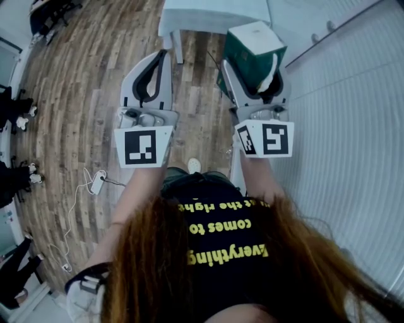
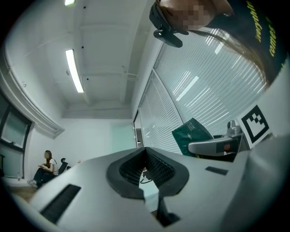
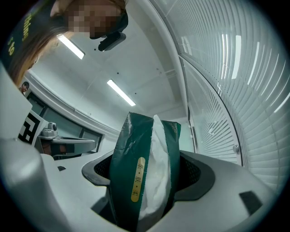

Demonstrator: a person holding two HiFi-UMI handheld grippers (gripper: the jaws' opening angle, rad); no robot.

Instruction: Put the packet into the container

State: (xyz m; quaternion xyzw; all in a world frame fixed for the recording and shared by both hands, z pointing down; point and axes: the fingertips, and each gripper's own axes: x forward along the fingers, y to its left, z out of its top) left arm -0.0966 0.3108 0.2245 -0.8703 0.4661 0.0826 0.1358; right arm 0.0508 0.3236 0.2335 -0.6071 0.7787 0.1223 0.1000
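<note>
My right gripper [image 1: 257, 81] is shut on a dark green packet [image 1: 252, 49] with white tissue showing at its open top. In the right gripper view the packet [image 3: 136, 172] stands upright between the jaws of the right gripper [image 3: 149, 181], with the ceiling behind it. My left gripper [image 1: 150, 74] is held beside it at the same height, jaws together with nothing between them. The left gripper view shows the left gripper [image 2: 146, 158], with the packet [image 2: 192, 135] off to the right. No container shows in any view.
A white table [image 1: 208, 16] stands ahead on the wooden floor [image 1: 82, 94]. A wall of white blinds [image 1: 353, 126] runs along the right. A cable with a power block [image 1: 98, 183] lies on the floor at the left. A seated person [image 2: 45, 165] is far off.
</note>
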